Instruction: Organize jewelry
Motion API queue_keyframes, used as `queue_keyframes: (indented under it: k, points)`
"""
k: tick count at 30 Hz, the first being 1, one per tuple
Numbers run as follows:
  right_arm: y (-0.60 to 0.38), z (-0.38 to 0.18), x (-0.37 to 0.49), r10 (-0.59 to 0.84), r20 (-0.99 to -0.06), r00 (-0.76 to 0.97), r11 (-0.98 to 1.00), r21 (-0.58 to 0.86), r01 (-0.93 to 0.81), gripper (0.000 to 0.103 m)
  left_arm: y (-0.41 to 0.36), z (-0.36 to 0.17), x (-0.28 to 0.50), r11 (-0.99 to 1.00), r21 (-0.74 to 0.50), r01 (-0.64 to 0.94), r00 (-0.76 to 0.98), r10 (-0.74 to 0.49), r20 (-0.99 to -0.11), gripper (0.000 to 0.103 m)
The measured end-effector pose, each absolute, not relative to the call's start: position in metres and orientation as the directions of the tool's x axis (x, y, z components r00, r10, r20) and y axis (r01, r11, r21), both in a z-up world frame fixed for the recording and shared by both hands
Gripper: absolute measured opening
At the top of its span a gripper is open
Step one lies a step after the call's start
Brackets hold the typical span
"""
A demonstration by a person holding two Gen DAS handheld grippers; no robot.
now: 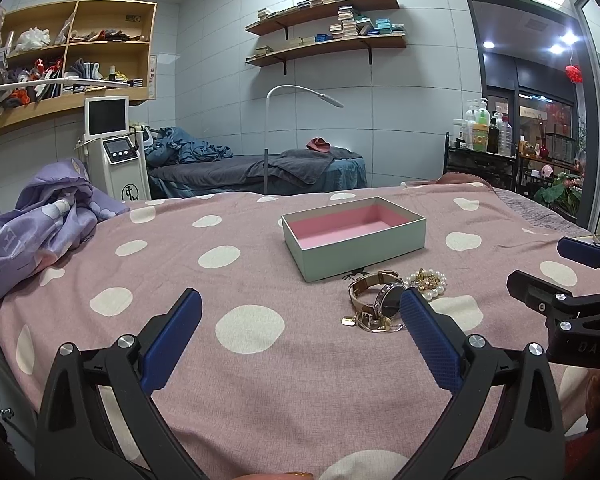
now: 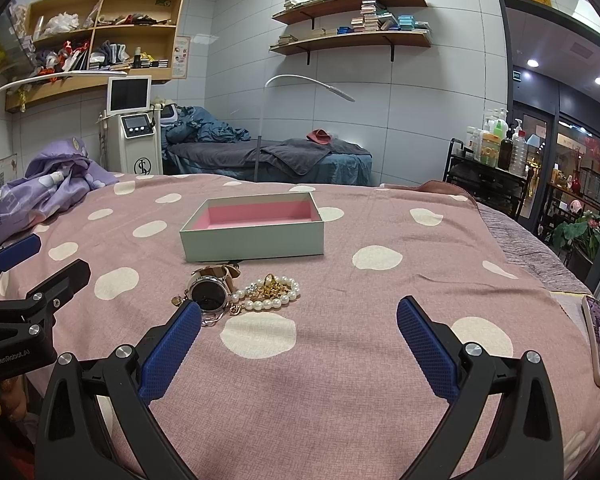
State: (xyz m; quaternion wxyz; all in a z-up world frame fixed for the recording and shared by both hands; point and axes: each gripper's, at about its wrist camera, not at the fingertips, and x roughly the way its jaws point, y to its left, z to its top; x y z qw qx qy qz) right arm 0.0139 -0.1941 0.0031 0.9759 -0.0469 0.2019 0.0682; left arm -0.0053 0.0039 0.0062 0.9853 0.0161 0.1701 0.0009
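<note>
- Now both spread wide, empty: left hand-held gripper (image 1: pixel 300 312), right hand-held gripper (image 2: pixel 299 318).
- Watch (image 2: pixel 209 293), pearl bracelet (image 2: pixel 274 293) lie between them, just ahead, nearer the left's right finger.
- Beyond: open box (image 2: pixel 256 242) on bed (image 2: pixel 380 360).

Pink cream-spotted blanket (image 2: pixel 340 360), pale green box (image 2: pixel 256 236) lined pink, white pearls (image 2: pixel 276 300), black-faced tan-strapped watch (image 2: pixel 209 292), blue pads (image 2: pixel 172 352), lilac quilt (image 2: pixel 48 184).

Matt cardboard box (image 2: pixel 253 236) with smooth pink lining; glossy pearls (image 2: pixel 274 300); shiny metal watch (image 2: pixel 209 294); woven cloth bedspread (image 2: pixel 340 380); claw pads (image 2: pixel 171 350) of textured blue rubber.
</note>
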Motion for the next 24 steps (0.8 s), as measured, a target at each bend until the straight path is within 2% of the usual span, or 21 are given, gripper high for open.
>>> queue_keyframes:
  k: [24]
  points:
    - [-0.1915, -0.0051, 0.0194, 0.112, -0.417, 0.902, 0.986, -0.069, -0.155, 0.096, 0.0072, -0.0023, 0.0009, 0.999, 0.036, -0.003, 0.933, 0.015, -0.36, 0.098]
